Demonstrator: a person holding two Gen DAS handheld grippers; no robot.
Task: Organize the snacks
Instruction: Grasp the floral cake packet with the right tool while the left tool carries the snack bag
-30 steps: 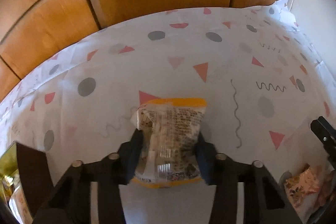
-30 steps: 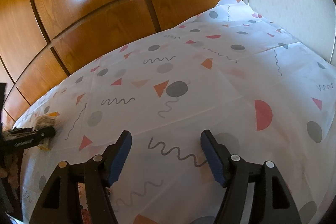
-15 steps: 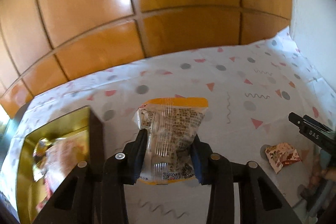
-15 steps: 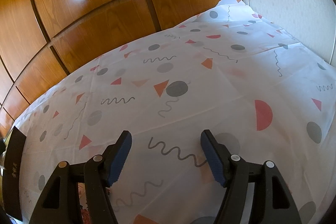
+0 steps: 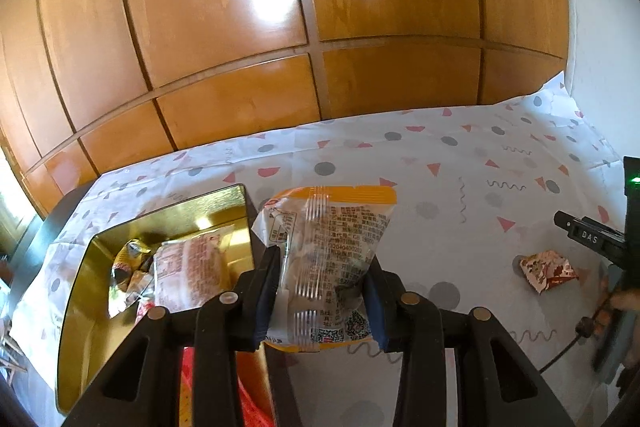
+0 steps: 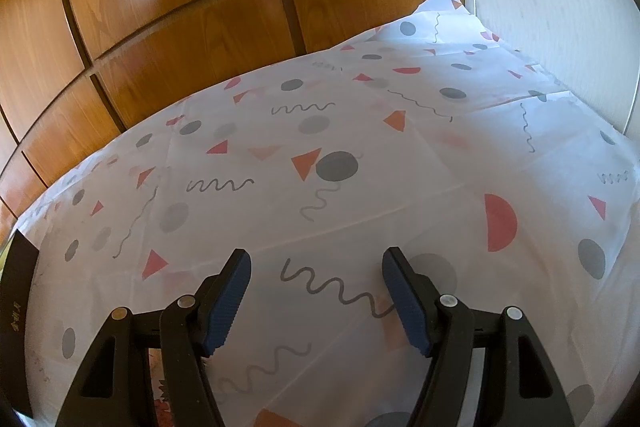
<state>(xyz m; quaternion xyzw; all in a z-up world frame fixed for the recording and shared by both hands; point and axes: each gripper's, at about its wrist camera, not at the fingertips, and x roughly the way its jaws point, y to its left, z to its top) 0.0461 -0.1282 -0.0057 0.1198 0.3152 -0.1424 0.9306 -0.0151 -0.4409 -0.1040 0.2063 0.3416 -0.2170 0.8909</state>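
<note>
Left gripper [image 5: 322, 297]: jaws nearly closed, both blue pads pressed into the sides of a snack packet [image 5: 326, 259], clear film with orange top and bottom edges. The packet stands upright between the pads, lifted off the counter [image 5: 440, 247], which wears a white cloth with grey dots, red triangles and squiggles.

Just left of the packet sits a gold-lined box [image 5: 76, 315] holding several wrapped snacks [image 5: 188, 269]. A small red-patterned snack [image 5: 548, 269] lies on the cloth, well to the right.

Right gripper [image 6: 316, 301]: jaws about half open, nothing between the pads, hanging over bare cloth. Wooden panelling [image 6: 180, 7] runs behind the far edge of the counter.
</note>
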